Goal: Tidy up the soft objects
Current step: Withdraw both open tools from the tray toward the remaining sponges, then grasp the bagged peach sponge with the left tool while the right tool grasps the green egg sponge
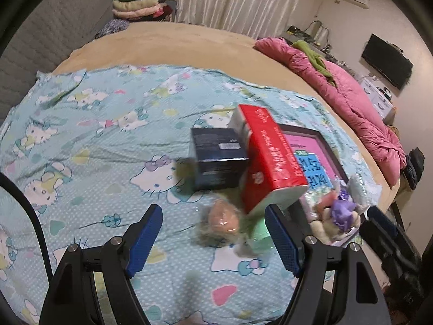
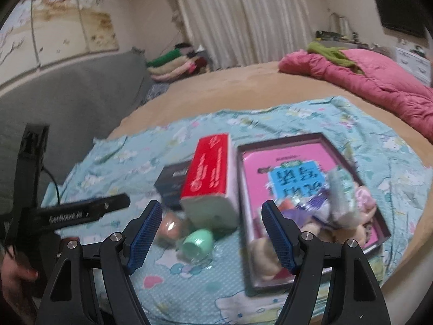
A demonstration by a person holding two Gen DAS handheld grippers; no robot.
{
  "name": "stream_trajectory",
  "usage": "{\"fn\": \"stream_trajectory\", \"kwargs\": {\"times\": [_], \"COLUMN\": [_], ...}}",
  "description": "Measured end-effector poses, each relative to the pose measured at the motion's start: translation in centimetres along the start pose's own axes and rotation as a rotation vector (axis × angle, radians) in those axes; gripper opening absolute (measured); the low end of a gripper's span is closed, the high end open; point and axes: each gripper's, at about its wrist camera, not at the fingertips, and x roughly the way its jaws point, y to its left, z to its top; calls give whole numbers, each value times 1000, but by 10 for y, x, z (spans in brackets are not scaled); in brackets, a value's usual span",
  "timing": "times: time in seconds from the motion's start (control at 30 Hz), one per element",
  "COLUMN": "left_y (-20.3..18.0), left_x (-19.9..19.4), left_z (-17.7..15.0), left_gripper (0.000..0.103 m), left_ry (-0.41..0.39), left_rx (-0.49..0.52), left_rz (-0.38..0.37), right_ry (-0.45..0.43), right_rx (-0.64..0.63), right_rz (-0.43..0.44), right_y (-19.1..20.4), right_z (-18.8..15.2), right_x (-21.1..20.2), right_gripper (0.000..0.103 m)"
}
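On the blue cartoon-cat sheet (image 1: 94, 140) lie a peach soft ball (image 1: 223, 215) in clear wrap, a mint-green soft piece (image 2: 197, 241), a red-and-white carton (image 1: 270, 159) and a dark box (image 1: 216, 159). A shallow dark tray (image 2: 381, 227) with a pink printed bottom holds several wrapped plush toys (image 2: 343, 203). My left gripper (image 1: 213, 239) hovers open just short of the peach ball, nothing between its pads. Open too, my right gripper (image 2: 209, 237) hangs over the mint piece (image 1: 259, 238) and the tray's near left edge. The peach ball (image 2: 170, 226) is blurred in the right wrist view.
A pink quilt (image 1: 351, 100) with a green cloth lies along the bed's far right. Folded blankets (image 1: 140, 5) are stacked by the grey headboard. The other hand-held gripper (image 2: 81, 211) and a hand (image 2: 16, 279) show at the left of the right wrist view. Tan bed cover stretches behind the sheet.
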Motion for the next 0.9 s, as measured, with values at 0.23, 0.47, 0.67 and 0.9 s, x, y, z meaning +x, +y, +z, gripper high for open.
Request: {"fn": "stream_trajectory", "kwargs": {"times": [0.23,0.47,0.67,0.9], "left_y": [10,10,13,11], "left_x": [20,49,76,93], "left_z": [-7,-12,-15,-13], "left_gripper": [77,77,77,77], "left_ry": [50,109,162,187], "left_rx": [-10,-15,-30,-32], "left_rz": [4,-15,-24,-43], "right_ry": [88,167,217,259], "right_rx": [-76,-123,-161,-226], "right_rz": [12,-9,-30,-68], "right_y": [23,32,36,40], "right_z": [-18,-35,-45,-55], "right_x": [29,60,86,117], "right_gripper": [77,77,77,77]}}
